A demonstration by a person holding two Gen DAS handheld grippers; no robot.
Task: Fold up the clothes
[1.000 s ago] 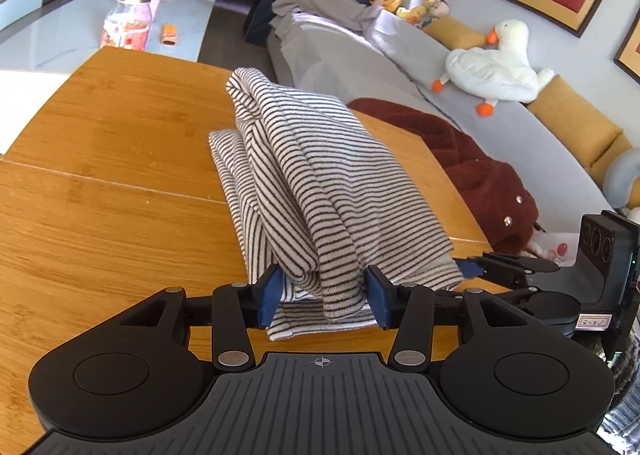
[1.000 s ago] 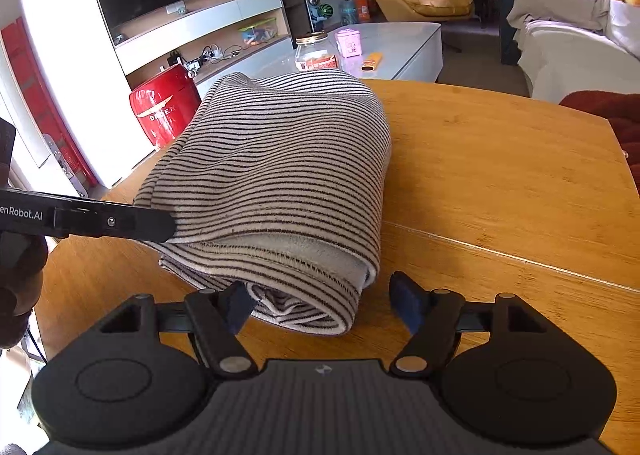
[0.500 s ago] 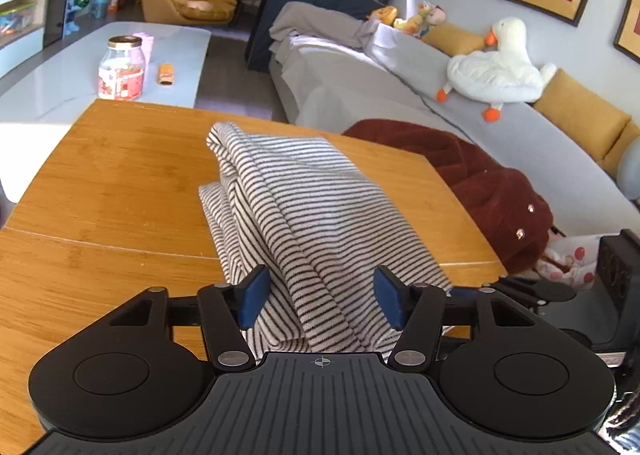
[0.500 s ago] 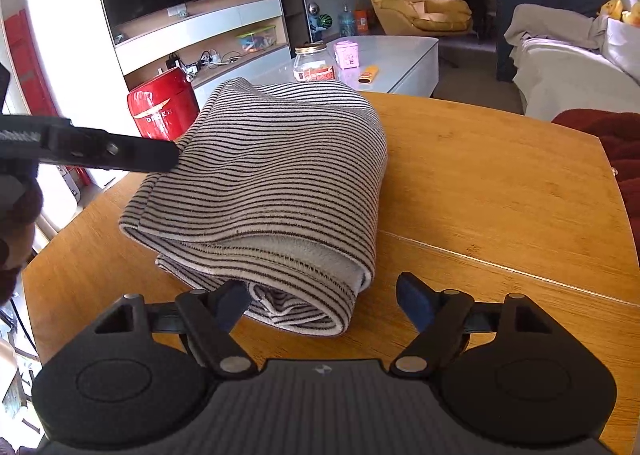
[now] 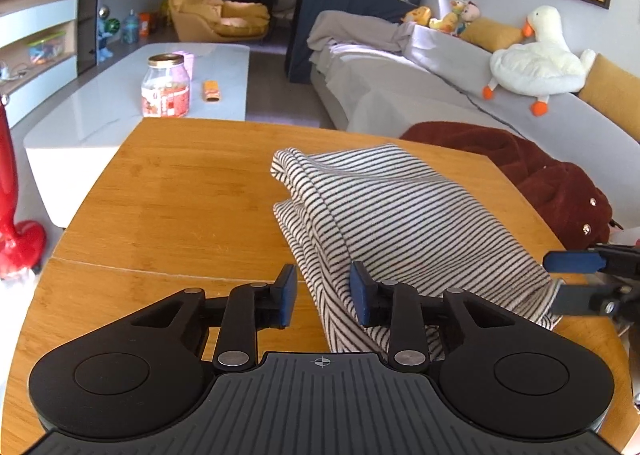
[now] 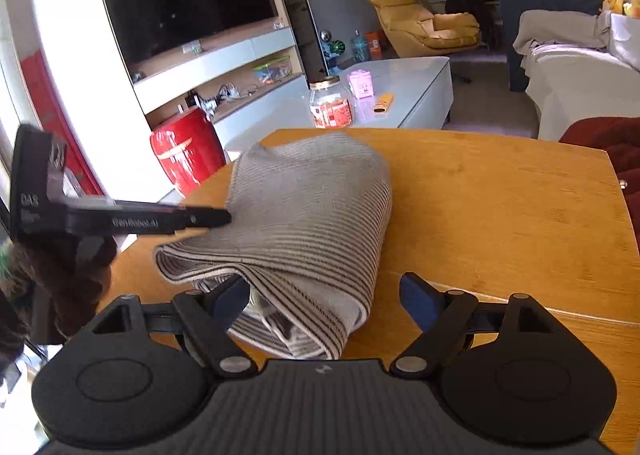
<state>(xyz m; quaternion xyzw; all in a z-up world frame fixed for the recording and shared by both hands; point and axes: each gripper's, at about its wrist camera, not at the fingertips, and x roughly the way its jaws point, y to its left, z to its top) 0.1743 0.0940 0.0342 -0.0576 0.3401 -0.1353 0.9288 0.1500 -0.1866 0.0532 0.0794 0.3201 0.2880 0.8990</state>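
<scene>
A folded black-and-white striped garment [image 5: 400,223] lies on the wooden table [image 5: 180,195]. My left gripper [image 5: 324,295] is open, with its jaws standing around the garment's near left edge. In the right wrist view the garment [image 6: 312,215] lies in a thick fold, with its near edge lifted. My right gripper [image 6: 324,299] is wide open around the garment's near end. The left gripper also shows in the right wrist view [image 6: 216,219], touching the garment's left side. The right gripper's fingers [image 5: 576,261] show at the right of the left wrist view.
A dark red garment [image 5: 540,183] lies past the table's right edge by a grey sofa [image 5: 420,87]. A white coffee table [image 5: 120,107] with a jar [image 5: 165,87] stands beyond the far edge. A red stool [image 6: 184,151] stands left of the table.
My left gripper has let go of the striped garment, opened and shifted left along its edge. The garment's near edge has lifted in the right wrist view.
</scene>
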